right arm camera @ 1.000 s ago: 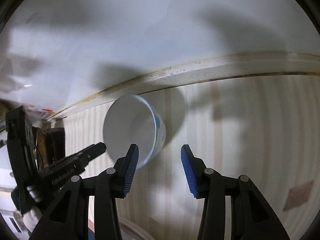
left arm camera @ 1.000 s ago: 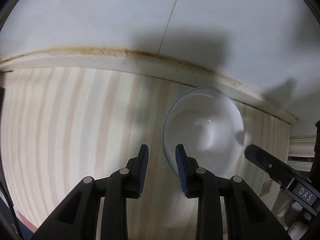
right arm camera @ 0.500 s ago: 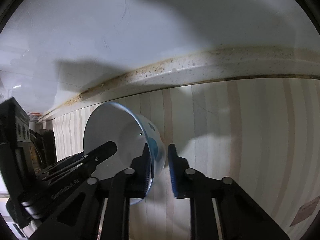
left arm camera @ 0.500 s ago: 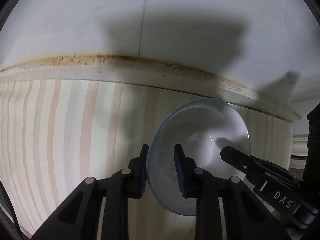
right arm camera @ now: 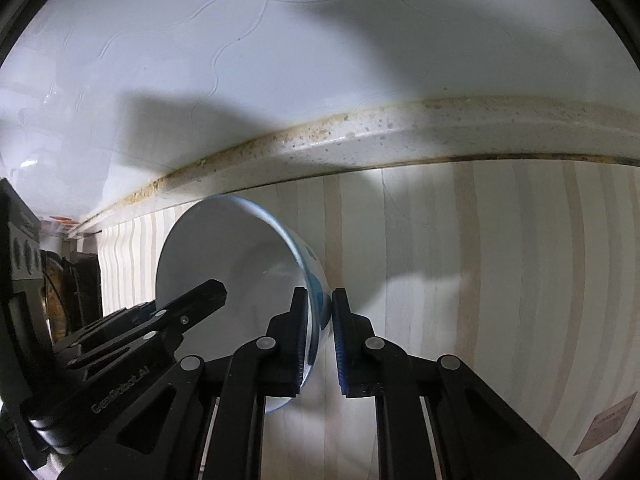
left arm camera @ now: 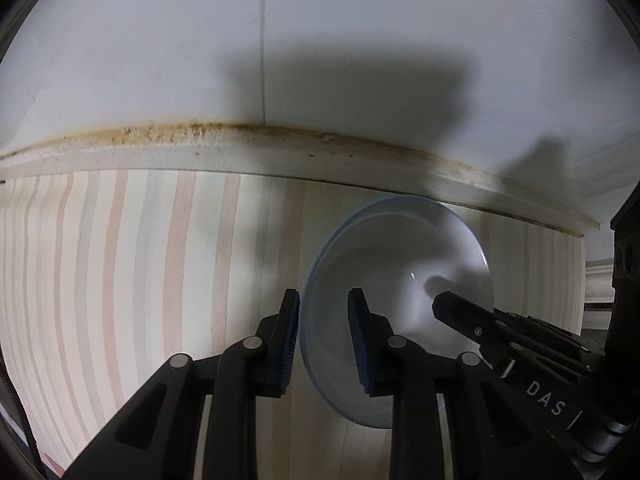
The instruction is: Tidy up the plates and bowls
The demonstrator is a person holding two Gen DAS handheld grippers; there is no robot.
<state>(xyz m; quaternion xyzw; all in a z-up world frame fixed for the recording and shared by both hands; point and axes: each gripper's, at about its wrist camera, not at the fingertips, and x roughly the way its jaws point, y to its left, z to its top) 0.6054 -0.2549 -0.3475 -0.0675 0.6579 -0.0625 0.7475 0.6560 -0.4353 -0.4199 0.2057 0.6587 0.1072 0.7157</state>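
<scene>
A white bowl (left arm camera: 400, 280) with a blue-patterned outside sits on the striped wooden counter (left arm camera: 140, 264), close to the wall. My left gripper (left arm camera: 323, 336) straddles its left rim, one pad outside and one inside, with a gap showing around the rim. My right gripper (right arm camera: 320, 332) is shut on the bowl (right arm camera: 232, 256) at its right rim, pads pressed on both sides of the wall. Each gripper's fingers show in the other's view, reaching over the bowl.
A stained white backsplash ledge (left arm camera: 280, 152) and white wall run right behind the bowl. Dark objects (right arm camera: 60, 292) stand at the counter's left end in the right wrist view. A small brown label (right arm camera: 608, 428) lies on the counter at the lower right.
Both grippers have moved forward onto the bowl. The right gripper has closed from wide open onto the right rim. The left gripper now straddles the left rim.
</scene>
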